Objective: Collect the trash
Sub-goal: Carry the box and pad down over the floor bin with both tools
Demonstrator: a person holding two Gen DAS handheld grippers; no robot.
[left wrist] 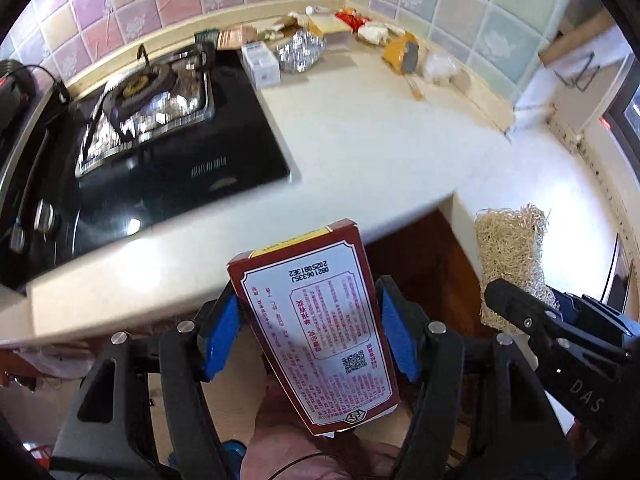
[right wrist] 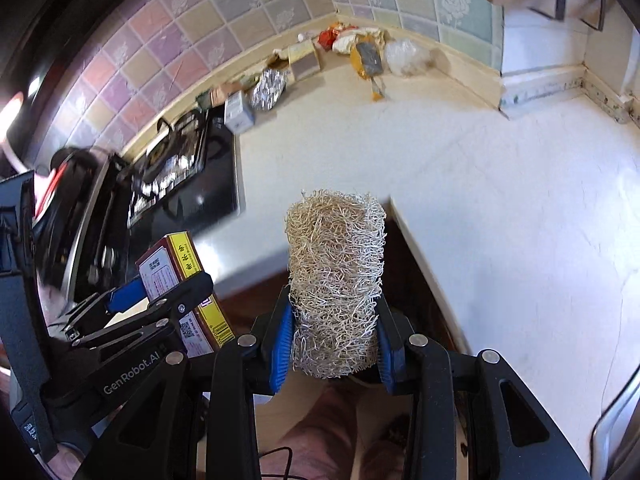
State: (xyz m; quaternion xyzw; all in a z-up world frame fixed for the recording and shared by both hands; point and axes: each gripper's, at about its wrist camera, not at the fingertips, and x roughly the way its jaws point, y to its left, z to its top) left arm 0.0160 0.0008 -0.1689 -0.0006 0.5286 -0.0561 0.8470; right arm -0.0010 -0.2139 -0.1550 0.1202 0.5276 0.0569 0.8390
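At frame bottom: two items gripped, off the worktop [left wrist: 360,140].
Left gripper [left wrist: 312,328] fingers pinch the red box [left wrist: 316,320]; right gripper [right wrist: 334,340] fingers pinch the loofah scrubber [right wrist: 336,280] (trash pile [left wrist: 320,36], upper centre, remains).

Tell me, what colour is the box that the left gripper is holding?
The box is dark red with a white printed panel and a yellow edge; the left wrist view shows it best.

stove [left wrist: 160,140] left on counter [left wrist: 380,140] | trash pile [left wrist: 320,36] — back corner, against wall
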